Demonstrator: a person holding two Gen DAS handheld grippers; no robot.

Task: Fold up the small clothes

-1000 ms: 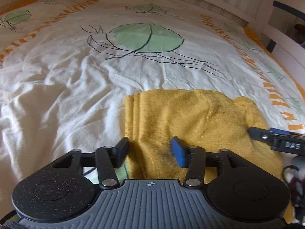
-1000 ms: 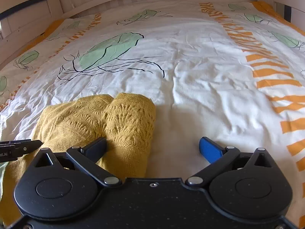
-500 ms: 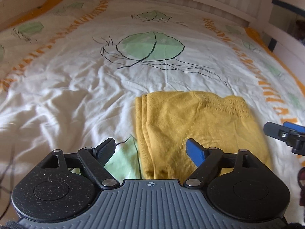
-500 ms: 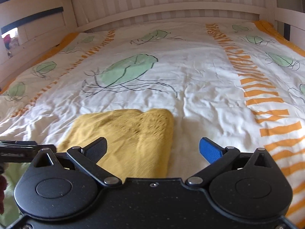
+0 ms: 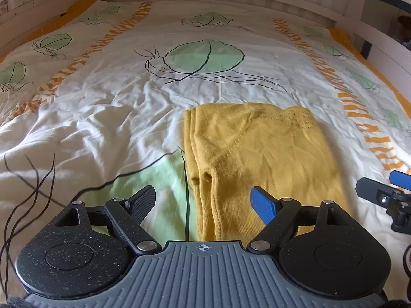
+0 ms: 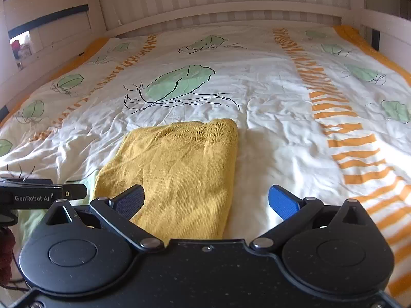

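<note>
My left gripper (image 5: pixel 203 202) stands wide with nothing between its fingers; its jaws have just been opening, and the yellow knit top (image 5: pixel 259 151) lies free on the bed cover (image 5: pixel 108 118). My right gripper (image 6: pixel 205 202) is wide as well and holds nothing.

The top lies folded into a flat oblong in the near middle of the bed. Its long axis runs from six to twelve o'clock, away from me toward the headboard (image 6: pixel 226 12). From my left fingers it sits at about one o'clock, with its stacked folded edge straight ahead at twelve. From my right fingers it sits at about eleven o'clock, its straight right edge running just inside the blue pad (image 6: pixel 283 202). Both hands hang above its near end, one over each long side, so I judge neither is clearly nearer.

There is bare cover at nine, twelve and three o'clock of the top, well short of the bed's side rails. If another fold is wanted, I judge the near short edge would go over toward twelve.
</note>
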